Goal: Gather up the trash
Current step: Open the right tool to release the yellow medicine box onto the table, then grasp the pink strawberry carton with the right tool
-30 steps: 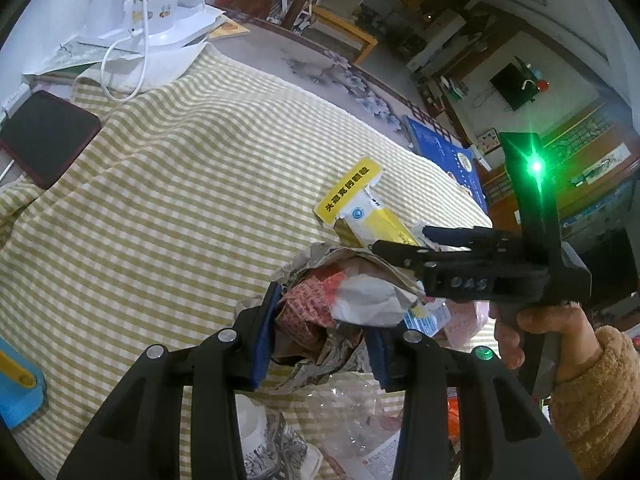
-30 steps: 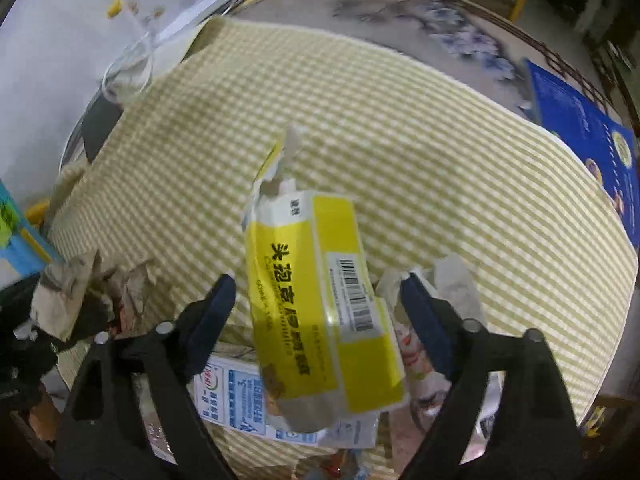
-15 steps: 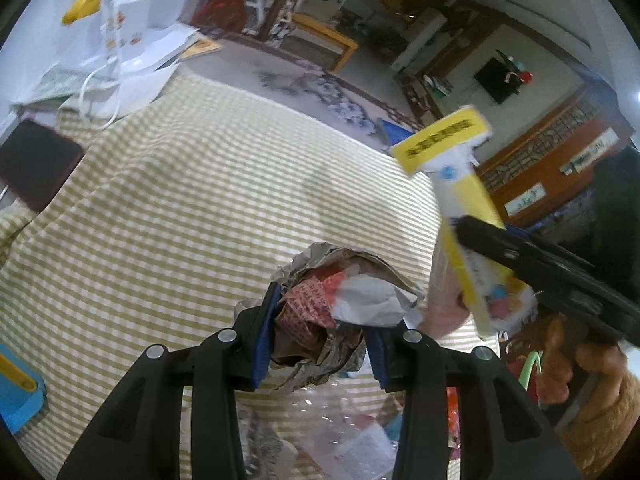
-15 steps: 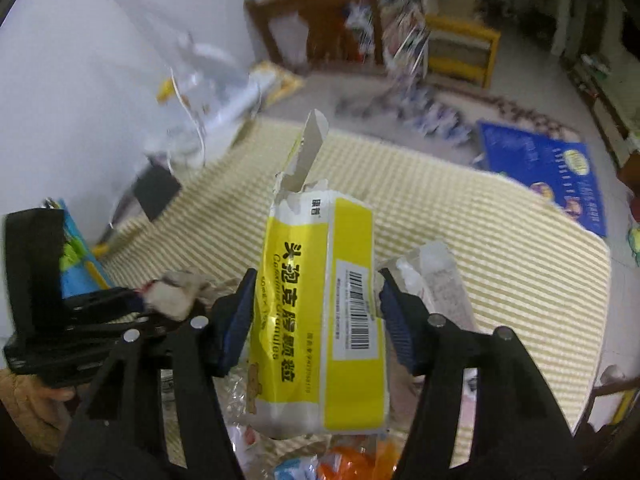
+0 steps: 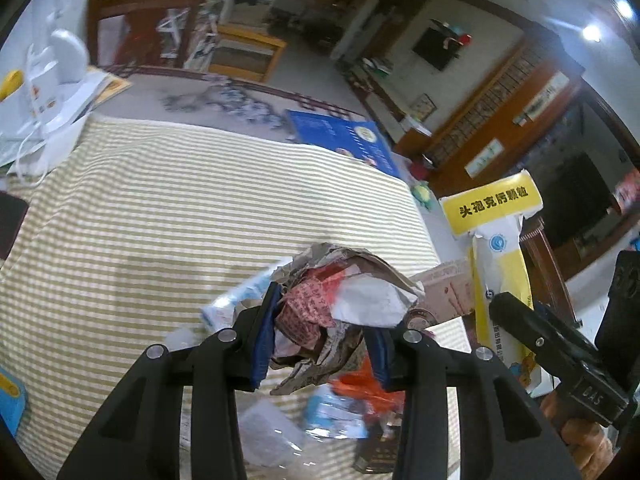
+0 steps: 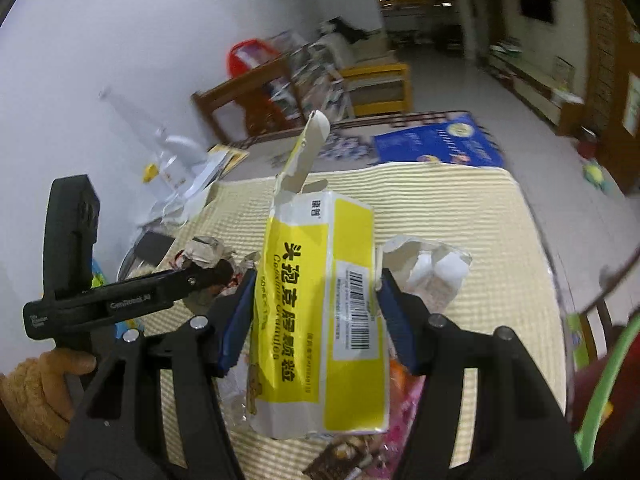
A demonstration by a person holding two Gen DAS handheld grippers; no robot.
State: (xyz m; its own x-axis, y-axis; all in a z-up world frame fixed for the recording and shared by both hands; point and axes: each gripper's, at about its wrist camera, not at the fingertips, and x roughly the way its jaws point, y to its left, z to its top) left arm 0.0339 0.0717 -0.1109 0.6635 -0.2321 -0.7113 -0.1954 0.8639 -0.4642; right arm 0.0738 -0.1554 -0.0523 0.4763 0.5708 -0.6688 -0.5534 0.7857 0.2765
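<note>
Black gripper [image 5: 320, 332] (blue pads), silver screws, tan sleeve [image 6: 28, 400]

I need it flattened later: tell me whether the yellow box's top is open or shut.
Open. The yellow box, clamped in the right gripper, has its torn top flap standing up.

trash heap [image 5: 332, 412] under left claw [image 5: 322, 332] blurred (contents unreadable), phone [image 5: 10, 224] cut off
</note>
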